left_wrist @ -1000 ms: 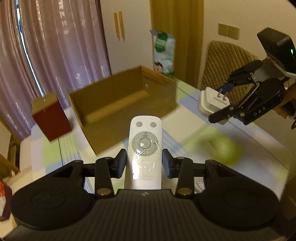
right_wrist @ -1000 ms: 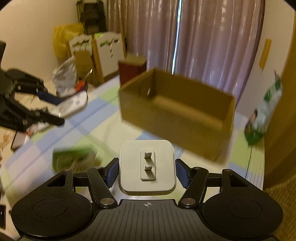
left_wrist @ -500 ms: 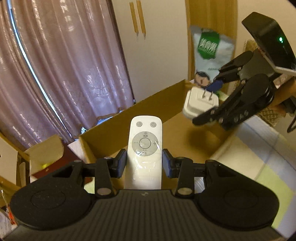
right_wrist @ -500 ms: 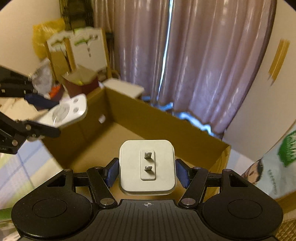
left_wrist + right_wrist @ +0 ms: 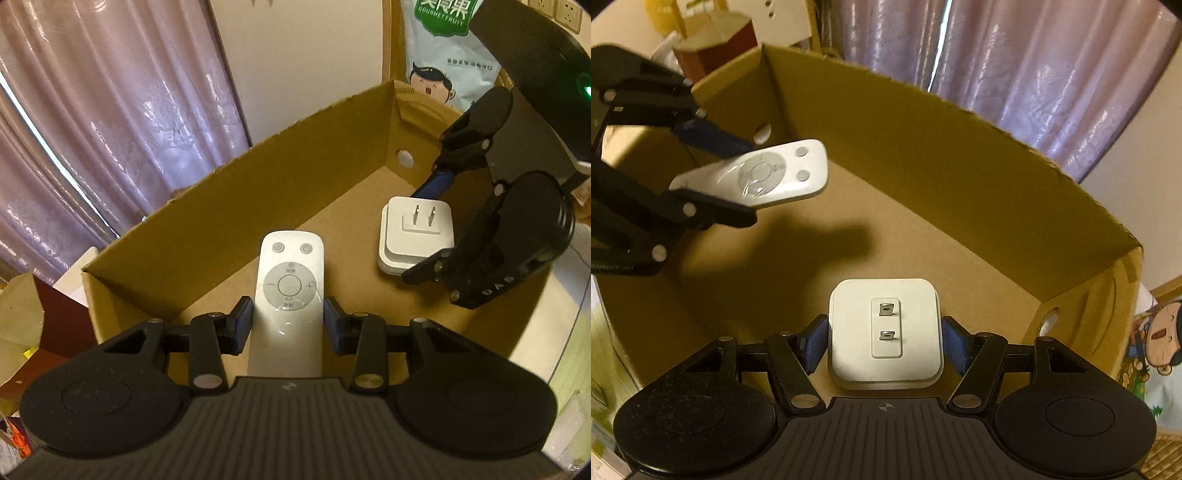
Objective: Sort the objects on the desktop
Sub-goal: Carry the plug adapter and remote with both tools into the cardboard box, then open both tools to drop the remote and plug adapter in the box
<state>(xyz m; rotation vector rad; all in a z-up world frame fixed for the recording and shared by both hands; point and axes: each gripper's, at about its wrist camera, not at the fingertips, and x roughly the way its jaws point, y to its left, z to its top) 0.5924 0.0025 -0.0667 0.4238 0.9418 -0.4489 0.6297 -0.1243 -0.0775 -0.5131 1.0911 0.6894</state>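
Here the left hand-held gripper (image 5: 288, 325) sits low in the middle of the left wrist view, its blue-padded fingers (image 5: 242, 325) pressed against both long sides of a white remote control (image 5: 290, 291). The remote points forward, buttons up, held in the air over the inside of an open cardboard box (image 5: 221, 221) that fills the middle of the frame. In the right wrist view the same remote (image 5: 757, 175) appears at the left of the frame, raised above the box floor and casting a shadow on it.

The right hand-held gripper (image 5: 884, 343) is clamped on a white square plug adapter (image 5: 884, 332) at the lower middle of its own view, the two metal prongs facing up toward the camera. The adapter also hangs over the cardboard box (image 5: 960, 177), whose far wall curves across the upper half of the frame. From the left wrist view, the adapter (image 5: 415, 236) shows at the right of the frame, gripped between black fingers and apart from the remote.

Behind the box hangs a pink curtain (image 5: 92, 110) at upper left. A snack bag (image 5: 447, 44) with a cartoon face stands at upper right, just behind the box corner. A dark red carton (image 5: 55, 321) sits at the left edge beside the box.
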